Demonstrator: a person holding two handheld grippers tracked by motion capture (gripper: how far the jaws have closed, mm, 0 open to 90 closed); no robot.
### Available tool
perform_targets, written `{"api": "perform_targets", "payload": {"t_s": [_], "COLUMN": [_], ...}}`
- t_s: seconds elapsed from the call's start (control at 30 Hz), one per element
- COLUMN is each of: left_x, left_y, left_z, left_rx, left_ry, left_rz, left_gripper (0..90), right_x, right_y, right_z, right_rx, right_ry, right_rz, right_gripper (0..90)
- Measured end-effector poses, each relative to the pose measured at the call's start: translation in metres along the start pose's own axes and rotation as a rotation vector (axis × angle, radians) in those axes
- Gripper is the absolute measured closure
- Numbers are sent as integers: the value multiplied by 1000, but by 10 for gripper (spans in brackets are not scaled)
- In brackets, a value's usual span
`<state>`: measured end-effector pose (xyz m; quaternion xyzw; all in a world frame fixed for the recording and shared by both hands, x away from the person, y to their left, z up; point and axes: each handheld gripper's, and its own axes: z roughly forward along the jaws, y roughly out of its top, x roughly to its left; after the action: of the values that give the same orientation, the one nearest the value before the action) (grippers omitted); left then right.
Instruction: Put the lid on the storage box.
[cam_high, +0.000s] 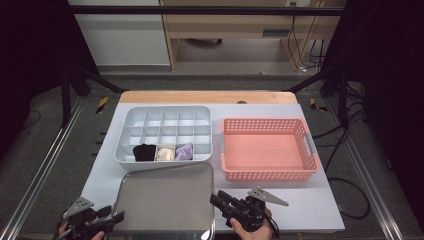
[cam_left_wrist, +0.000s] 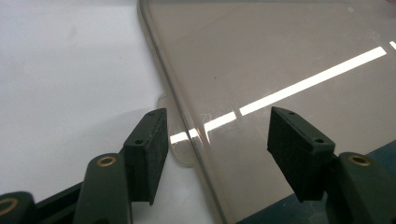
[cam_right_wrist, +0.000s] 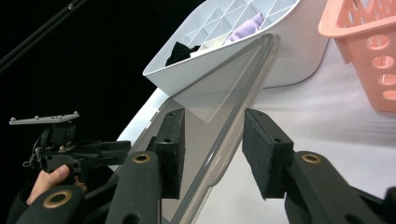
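**Two grippers at the edges of the clear lid**

The left gripper (cam_left_wrist: 212, 144) has its jaws wide open. The lid's left edge runs between them, but the pads do not press on it. A small tab on that edge sits just beside the left pad.

The right gripper (cam_right_wrist: 212, 149) has its jaws part way open around the lid's right edge. A gap shows on each side, so it does not squeeze the lid either.

The clear lid (cam_high: 165, 197) lies on the white table (cam_high: 310, 205), near the person. Its long side runs from 9 o'clock to 3 o'clock in the high view. The left gripper sits at the lid's 8 o'clock corner and the right gripper at its 4 o'clock corner, so each hand is at its own end. To lift the lid, I think both must close on those edges.

At 12 o'clock from the lid is the grey sorting box (cam_high: 167, 132). Its near row holds a black sock (cam_high: 144, 152), a cream sock (cam_high: 165, 153) and a purple sock (cam_high: 184, 151). At 2 o'clock sits the pink basket (cam_high: 270, 149), with nothing inside.
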<state>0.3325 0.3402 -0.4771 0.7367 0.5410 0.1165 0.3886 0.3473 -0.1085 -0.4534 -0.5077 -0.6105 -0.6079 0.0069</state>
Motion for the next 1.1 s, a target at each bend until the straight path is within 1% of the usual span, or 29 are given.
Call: {"api": "perform_targets", "payload": {"t_s": [0.03, 0.1, 0.13, 0.17, 0.2, 0.27, 0.3, 0.37, 0.4, 0.43, 0.47, 0.5, 0.57, 0.77, 0.83, 0.87, 0.9, 0.93, 0.97, 1.0, 1.03, 1.07, 1.1], "left_x": [0, 0, 1, 1, 1, 1, 1, 1, 2, 2, 4, 4, 5, 7, 7, 7, 8, 10, 10, 11, 12, 12, 12], "left_y": [0, 0, 0, 0, 0, 0, 0, 0, 0, 0, 1, 1, 1, 2, 2, 2, 2, 3, 3, 3, 3, 3, 3], "left_z": [0, 0, 0, 0, 0, 0, 0, 0, 0, 0, 0, 0, 0, 1, 1, 1, 1, 1, 1, 2, 2, 2, 2], "left_rx": [0, -2, -5, -4, -3, -1, 0, -1, -1, -1, -4, -6, -7, -8, -7, -7, -7, -9, -9, -11, -11, -11, -10], "left_ry": [0, 0, -7, -9, -6, -3, -5, -7, -14, -14, -21, -26, -31, -45, -47, -51, -63, -85, -85, -97, -114, -114, -131], "left_rz": [-1, -3, -9, -11, -10, -5, -9, -11, -12, -12, -18, -23, -27, -29, -29, -28, -30, -40, -40, -45, -45, -45, -42], "left_gripper": [375, 372, 373, 374, 378, 380, 379, 378, 366, 359, 349, 341, 337, 319, 317, 300, 300, 267, 256, 248, 247, 252, 268], "right_x": [0, -2, -2, -2, -1, 0, -2, -3, -4, -4, -5, -5, -7, -8, -8, -9, -9, -10, -10, -10, -10, -10, -11], "right_y": [-2, -3, -6, -8, -11, -14, -14, -13, -14, -14, -13, -13, -12, -9, -9, -9, -9, -9, -9, -8, -8, -8, -8], "right_z": [1, 2, 7, 10, 13, 17, 17, 17, 17, 17, 17, 17, 17, 15, 15, 15, 15, 15, 15, 14, 14, 14, 15], "right_rx": [-8, 0, 17, 53, 65, 99, 111, 117, 135, 135, 151, 159, 159, 176, 179, 188, 188, 203, 203, 212, 217, 217, 219], "right_ry": [-4, -3, 5, 25, 29, -6, -7, -5, -19, -19, -23, -29, -18, -6, -4, -6, -6, -16, -16, -21, -23, -23, -22], "right_rz": [8, 14, 25, 46, 25, -8, -8, -4, -22, -22, -48, -56, -52, -65, -72, -83, -83, -101, -101, -114, -115, -115, -124], "right_gripper": [599, 601, 658, 631, 642, 639, 640, 641, 640, 640, 644, 650, 663, 681, 686, 697, 697, 709, 709, 719, 722, 722, 723]}}
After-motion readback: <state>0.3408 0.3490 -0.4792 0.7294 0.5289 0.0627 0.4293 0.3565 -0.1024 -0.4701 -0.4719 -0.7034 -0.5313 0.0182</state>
